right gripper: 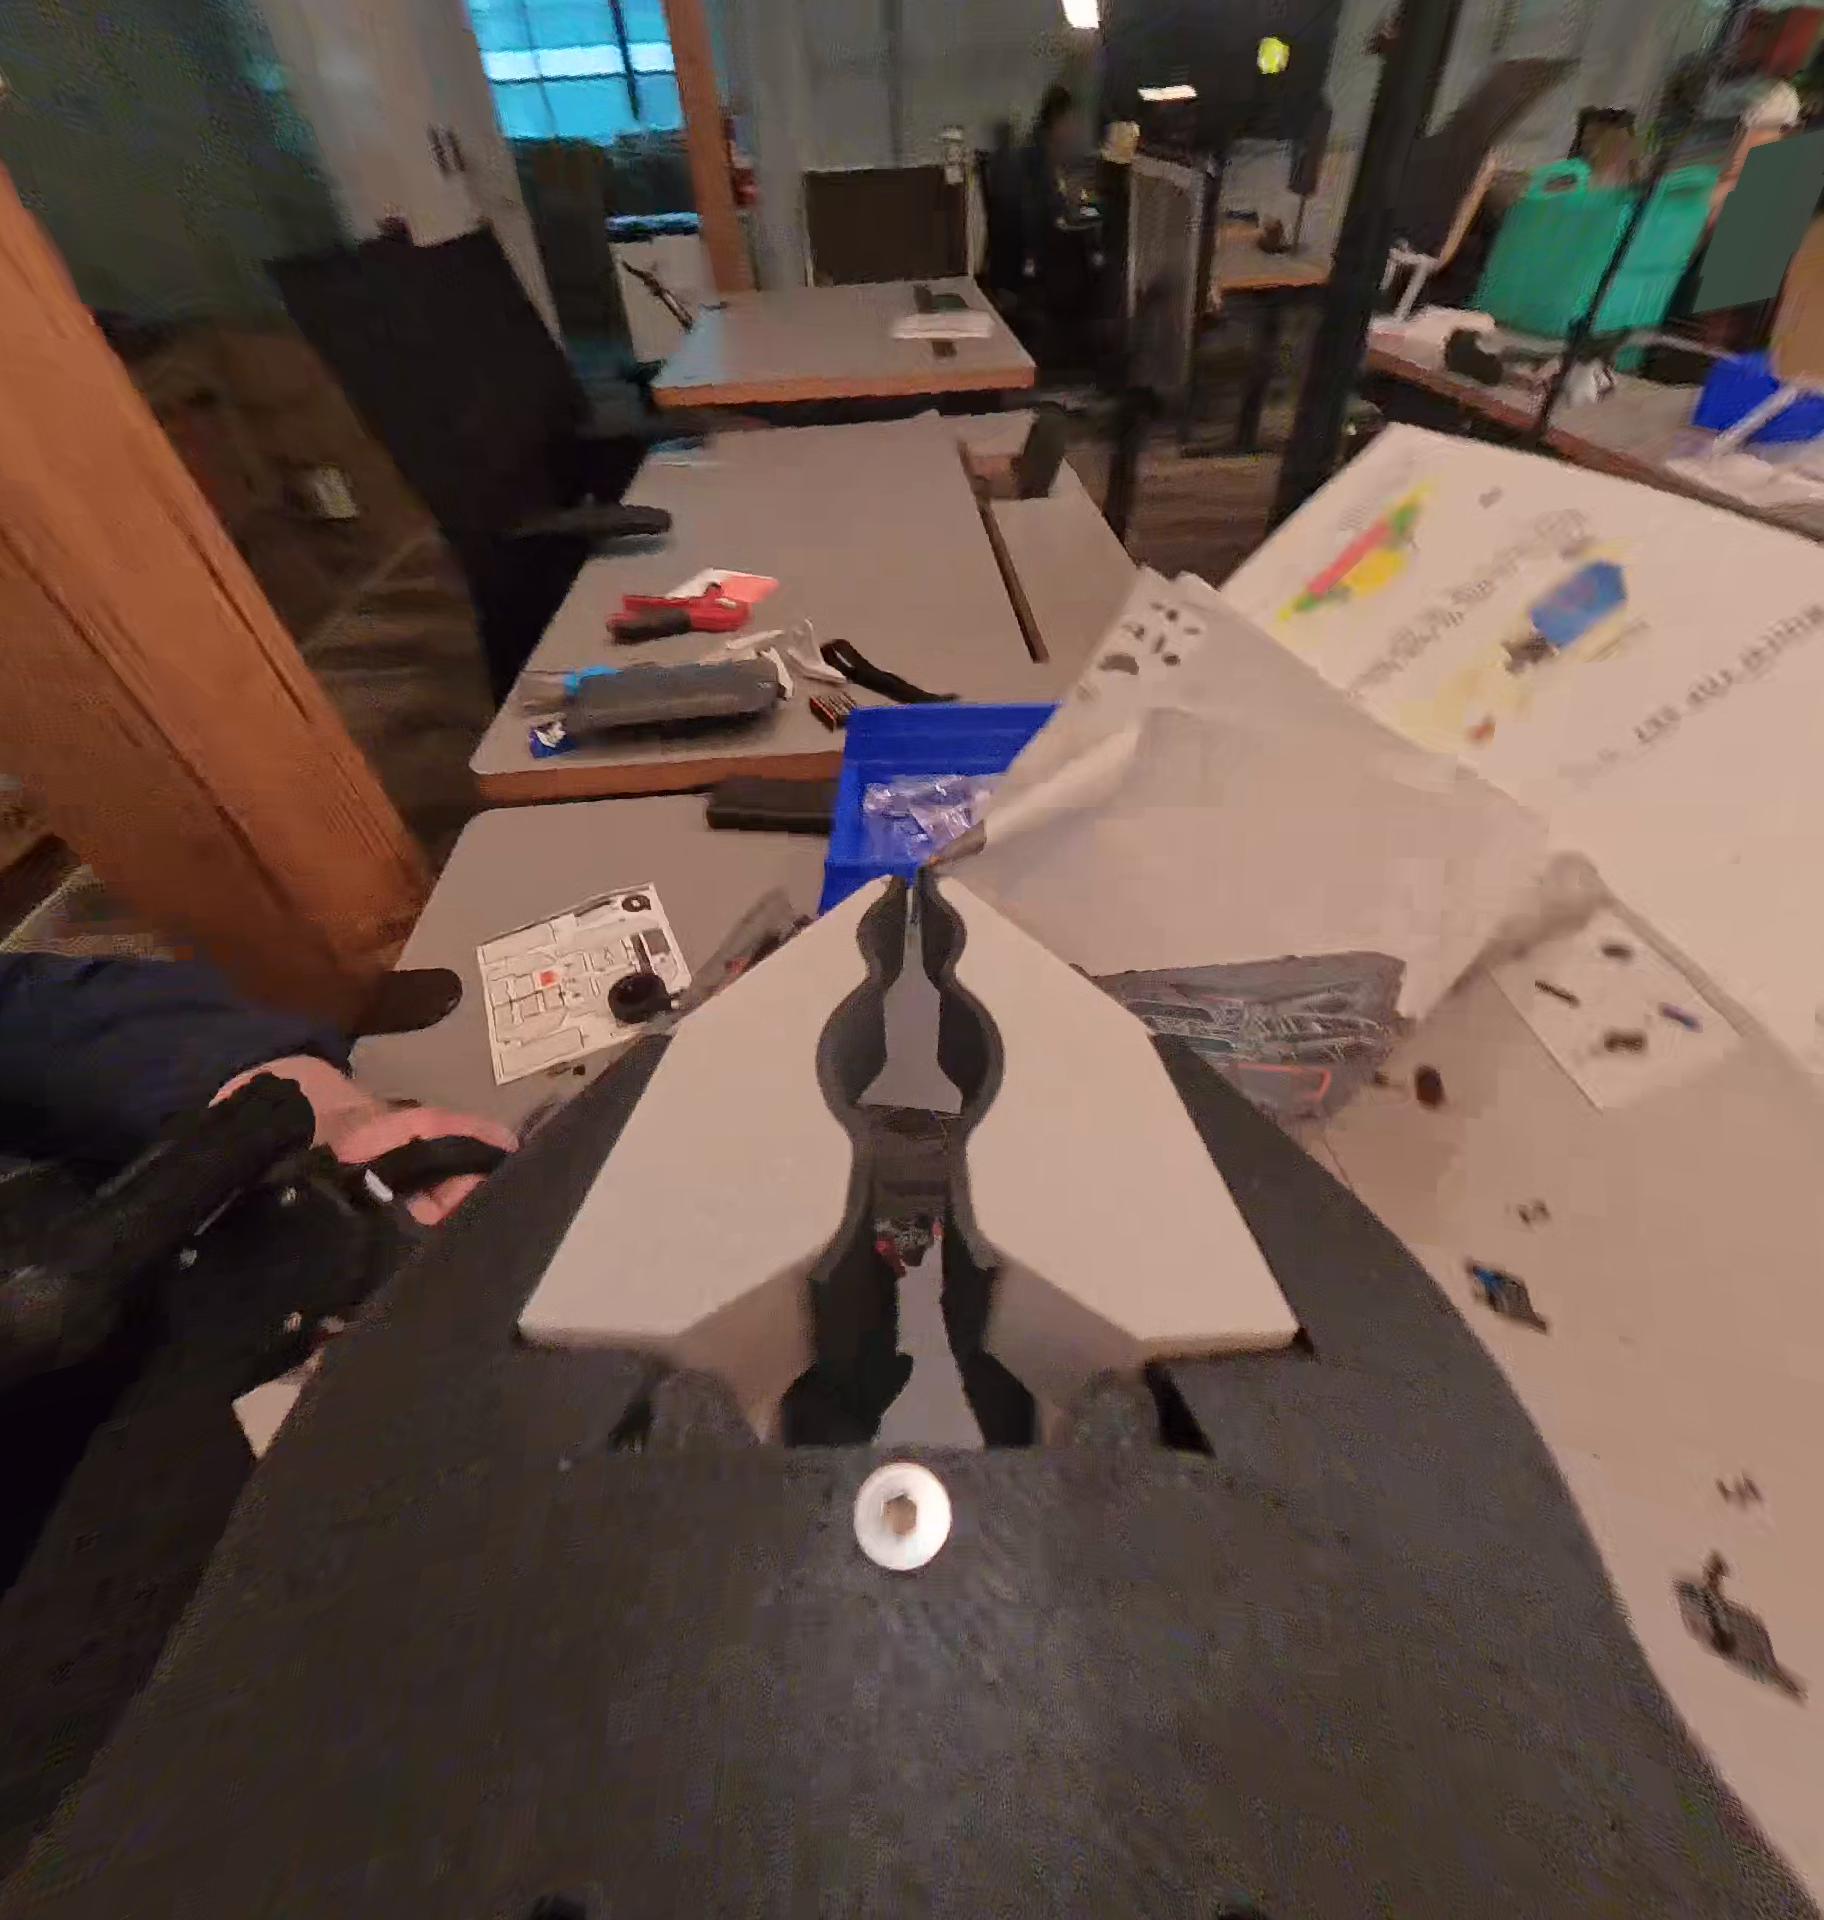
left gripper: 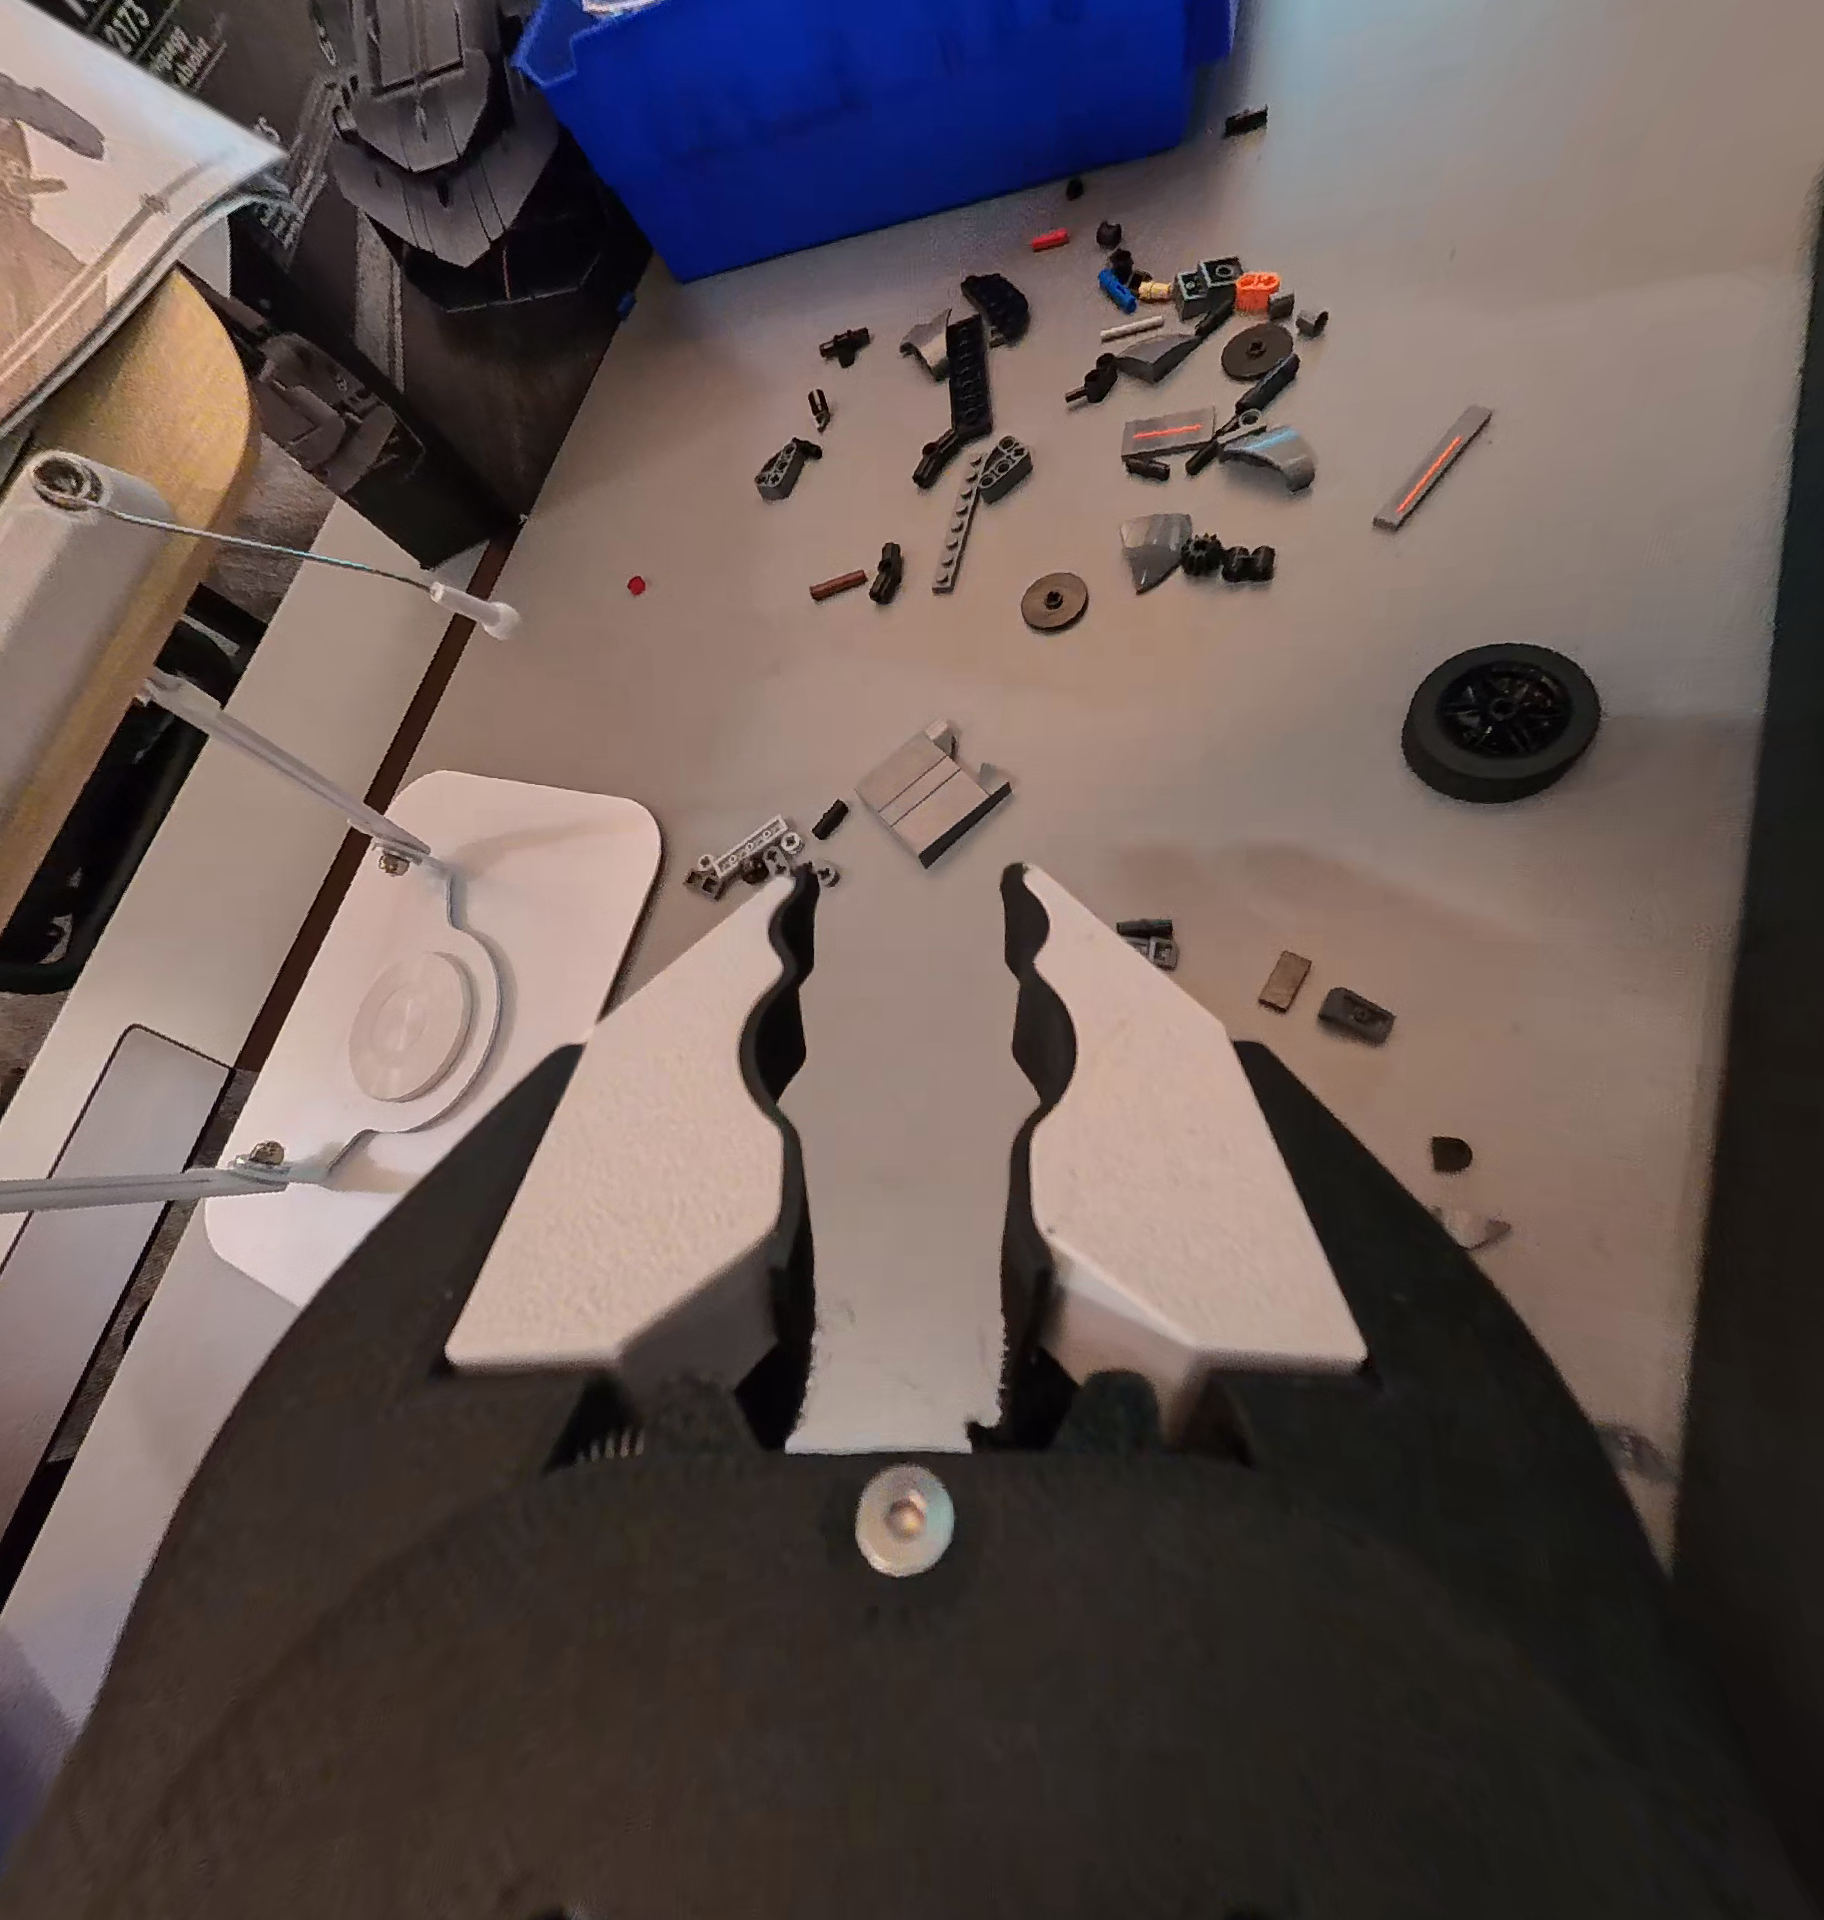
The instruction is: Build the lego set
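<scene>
In the left wrist view my left gripper (left gripper: 908,883) is open and empty, low over the grey table (left gripper: 1147,665). A small grey built block (left gripper: 934,805) lies just beyond its tips. A cluster of tiny grey pieces (left gripper: 752,852) lies by the left fingertip (left gripper: 783,904). Several loose dark pieces (left gripper: 1095,416) are scattered farther off, and a black wheel (left gripper: 1500,722) lies at the right. In the right wrist view my right gripper (right gripper: 913,894) is shut on the corner of a page (right gripper: 1251,810) of the instruction booklet (right gripper: 1614,727) and holds it lifted.
A blue bin (left gripper: 887,114) stands at the back and also shows in the right wrist view (right gripper: 918,748). The dark set box (left gripper: 420,208) and a white stand base (left gripper: 472,987) are at the left. A sticker sheet (right gripper: 575,977) lies on the table. A hand (right gripper: 368,1122) holds the other gripper. My right fingertips sit around 30 cm from my left ones. My right tips are about 40 cm from the small grey built block (left gripper: 934,805), my left tips only 12 cm.
</scene>
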Tool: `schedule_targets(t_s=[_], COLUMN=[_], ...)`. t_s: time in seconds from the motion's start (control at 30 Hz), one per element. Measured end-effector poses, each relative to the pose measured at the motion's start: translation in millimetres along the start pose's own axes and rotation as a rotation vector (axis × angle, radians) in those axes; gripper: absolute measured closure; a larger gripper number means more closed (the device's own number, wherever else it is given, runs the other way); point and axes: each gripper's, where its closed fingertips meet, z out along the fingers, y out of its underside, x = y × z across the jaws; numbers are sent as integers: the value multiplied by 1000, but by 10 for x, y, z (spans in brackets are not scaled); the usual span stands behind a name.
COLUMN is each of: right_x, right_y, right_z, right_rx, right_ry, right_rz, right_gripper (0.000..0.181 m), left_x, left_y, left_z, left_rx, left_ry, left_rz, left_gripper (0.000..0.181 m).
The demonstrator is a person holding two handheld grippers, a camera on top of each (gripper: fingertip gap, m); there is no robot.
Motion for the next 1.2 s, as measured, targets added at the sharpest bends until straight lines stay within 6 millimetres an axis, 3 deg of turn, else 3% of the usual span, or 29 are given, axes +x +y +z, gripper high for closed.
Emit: schedule_targets(t_s=[0.07,0.13,0.17,0.23,0.3,0.37,0.47,0.57,0.7,0.8,0.9,1.0,1.07,1.2], right_x=[-11,190,359,718,893,794,618,465,471,501,521,479,556,860], right_y=[-165,-257,-241,2,399,628,619,619,974,1267,1252,1052,892,761], right_z=[36,-214,-387,-664,-663,-429,-29,517,1118,1311,1272,1114,889,245], right_rx=[102,234,290,295,176,98,47,-63,-329,-474,-478,-381,-317,-294], right_ry=[-21,30,89,258,347,277,265,262,330,356,392,370,421,591], right_rz=[-14,38,80,144,182,217,92,-26,-177,-202,-235,-221,-230,-236], right_gripper=[163,131,128,137,146,144,142,139,136,142,149,142,147,131], left_x=[-6,-15,-21,-23,-2,20,37,16,-7,-9,3,22,31,29], left_y=[22,9,-12,-67,-89,-66,-18,-1,17,14,-8,-16,-11,-6], left_z=[-1,-34,-55,-82,-76,-43,-4,-5,-12,-26,-43,-40,-34,-37], left_rx=[-9,-5,2,19,24,10,-12,-17,-16,-16,-10,-12,-19,-25], left_ry=[-4,-11,-14,-13,-5,-1,-2,-7,-8,-10,-10,-7,-8,-11], left_rz=[3,12,13,12,16,27,42,39,30,35,41,47,55,59], left_gripper=[147,148,150,150,150,150,150,150,150,150,150,149,149,149])
